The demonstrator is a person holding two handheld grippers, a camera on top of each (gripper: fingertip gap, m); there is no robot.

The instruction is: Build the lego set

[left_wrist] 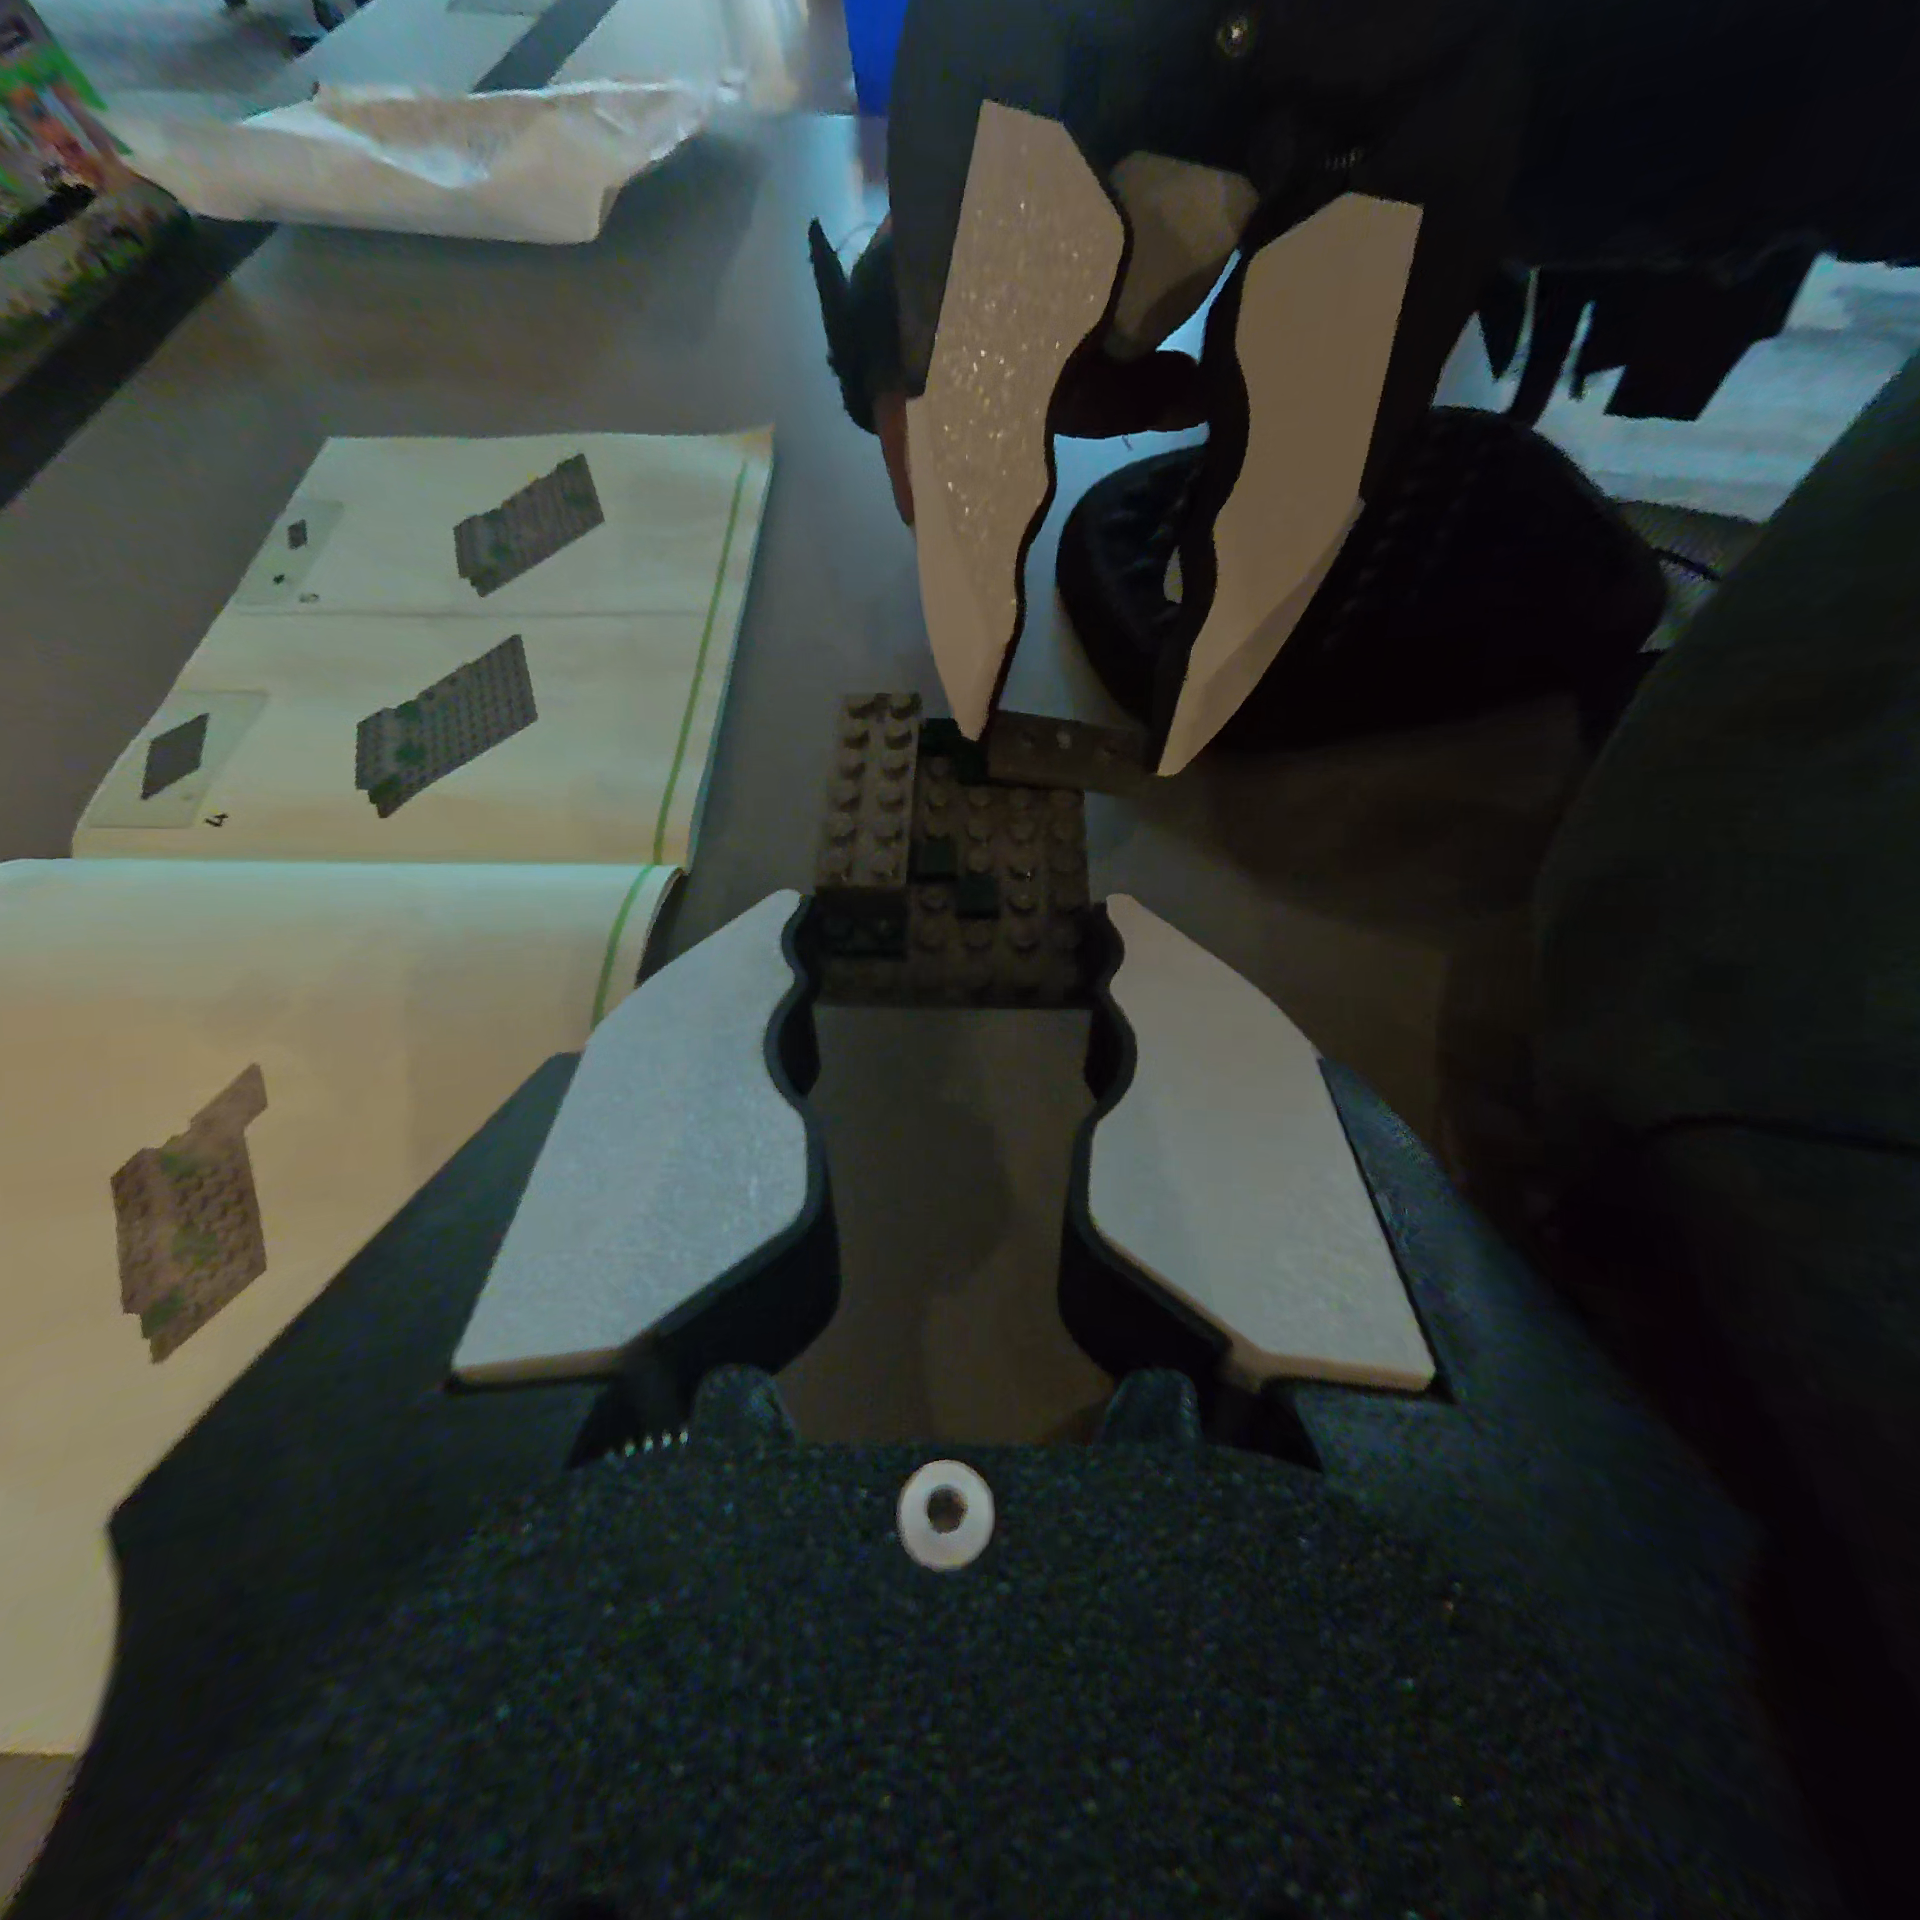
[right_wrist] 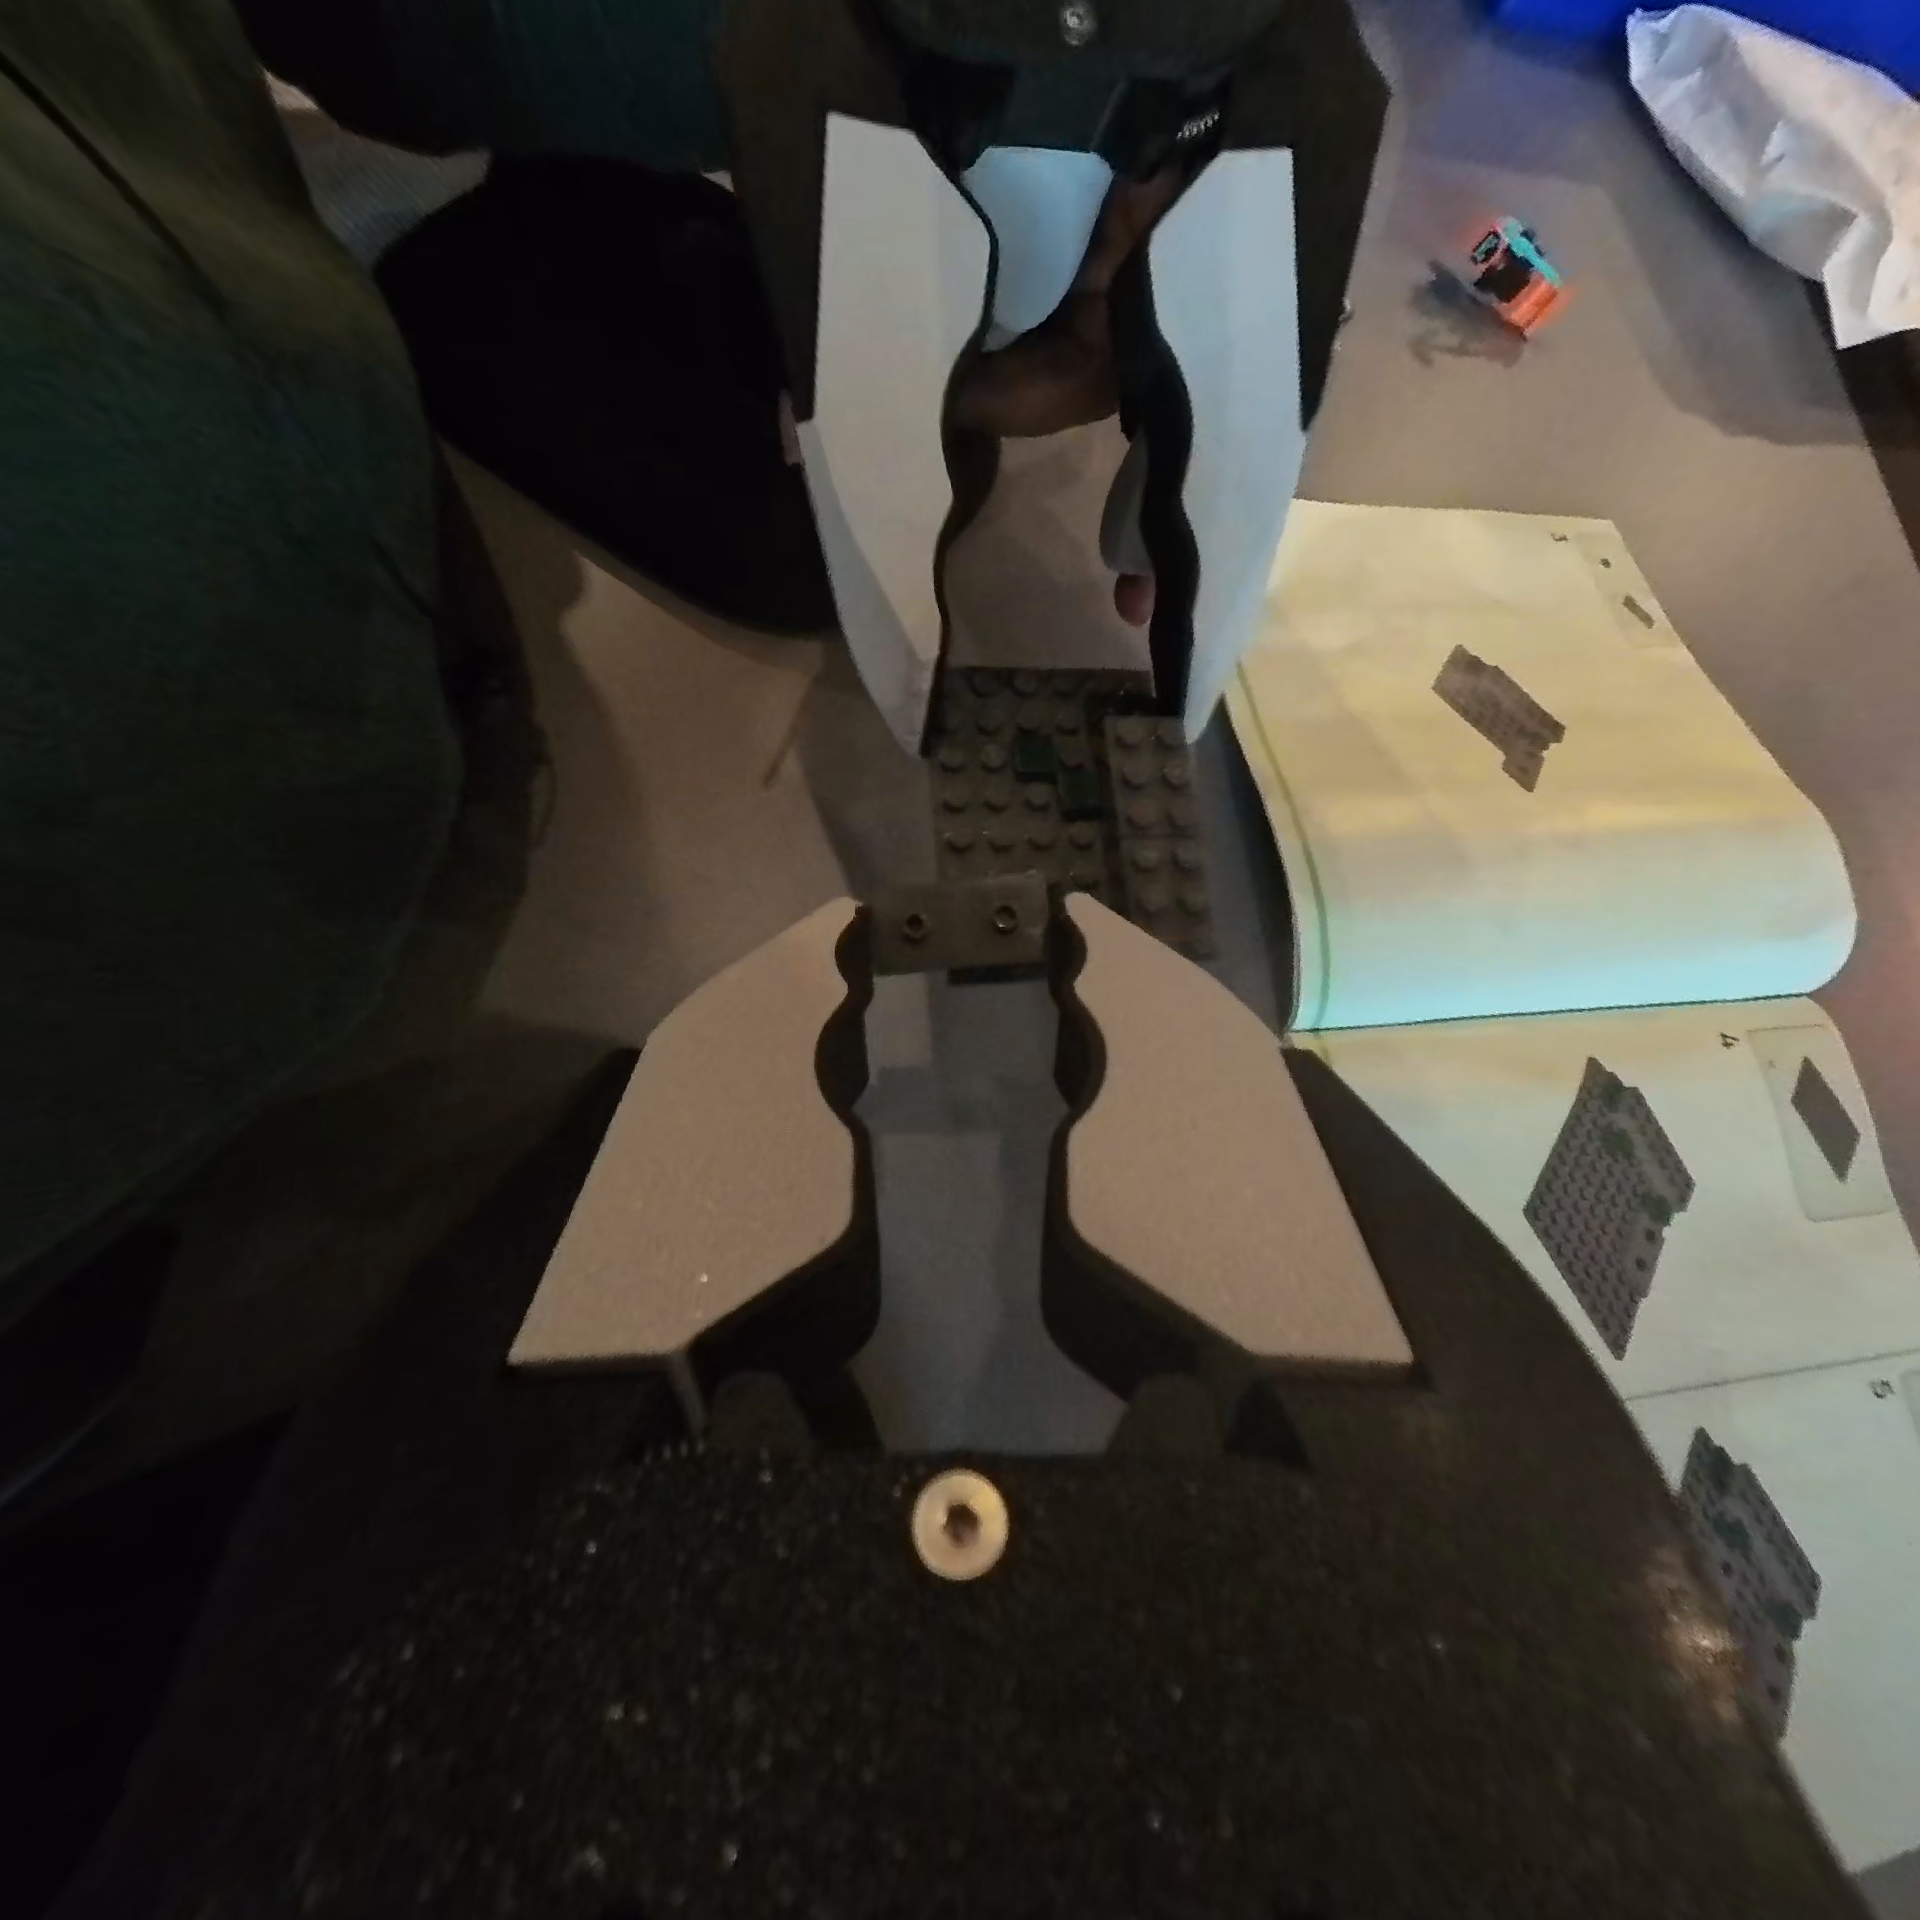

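Early build: your left gripper (left_wrist: 951, 920) jaws clamp the studded baseplate (left_wrist: 977, 862) on the desk (left_wrist: 416, 332); right gripper (right_wrist: 961, 925) jaws pinch a grey brick (right_wrist: 956, 925) over its far edge, unseated. Most steps remain.

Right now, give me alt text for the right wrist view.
The right gripper pinches a small grey lego piece over the studded grey lego baseplate, which the left gripper steadies from the far side. An open instruction booklet lies beside it.
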